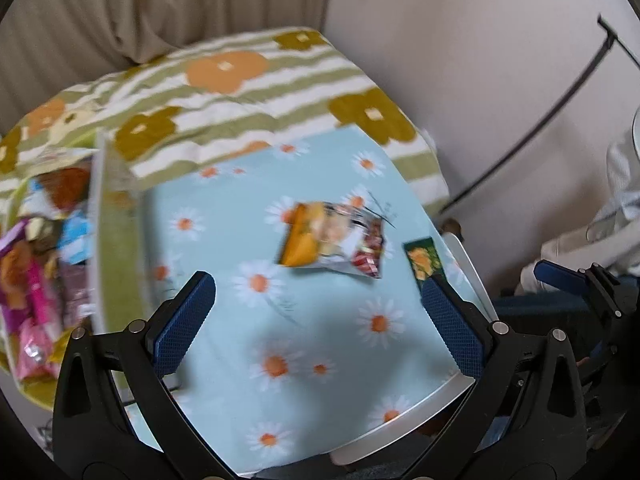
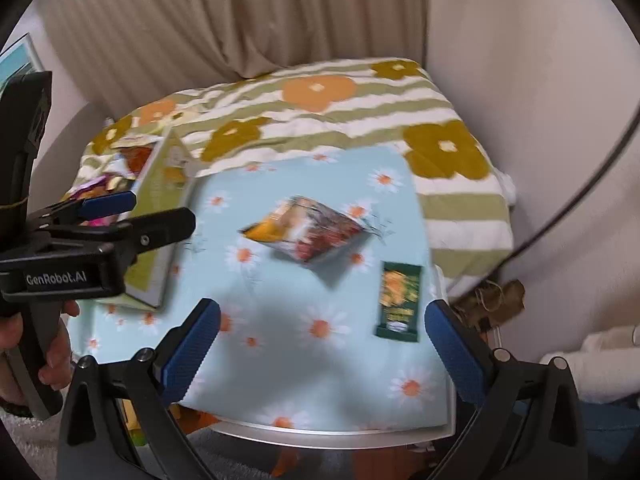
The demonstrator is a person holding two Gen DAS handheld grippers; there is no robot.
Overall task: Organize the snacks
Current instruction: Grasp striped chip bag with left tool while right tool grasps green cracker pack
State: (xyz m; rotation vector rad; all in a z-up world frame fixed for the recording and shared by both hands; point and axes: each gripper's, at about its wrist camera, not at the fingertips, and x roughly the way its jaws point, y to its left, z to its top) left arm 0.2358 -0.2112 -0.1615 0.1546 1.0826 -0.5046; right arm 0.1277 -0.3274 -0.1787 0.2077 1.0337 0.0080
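Two snacks lie on the bench [image 2: 400, 432], a small white table under a pale blue daisy cloth [image 2: 280, 360]. The orange-and-red snack bag [image 2: 306, 230] sits near the middle of the cloth, and the slim green packet [image 2: 399, 300] lies apart from it toward the right edge. A green box [image 2: 160, 216] holding other bright wrappers stands at the left of the bench, against the flowered blanket [image 2: 320, 120] behind.

Both tongs are spread wide and hold nothing. The right tongs [image 2: 322, 348] hang above the cloth, nearer the camera than both snacks. The left tongs [image 1: 318, 320] are likewise over the near part of the cloth, and from the right wrist view they show side-on beside the box.

The snack bag looks light, puffed and crinkly, with a glossy film likely to slide between the pads. Its contents are probably brittle, so a hard squeeze across the belly could crush them. A sealed end seam or a corner seems the safest hold. The green packet looks flat and fairly stiff (motion blur hides its finer detail). Pinching it across its narrow width at one end, after tipping an edge up off the cloth, should work best.
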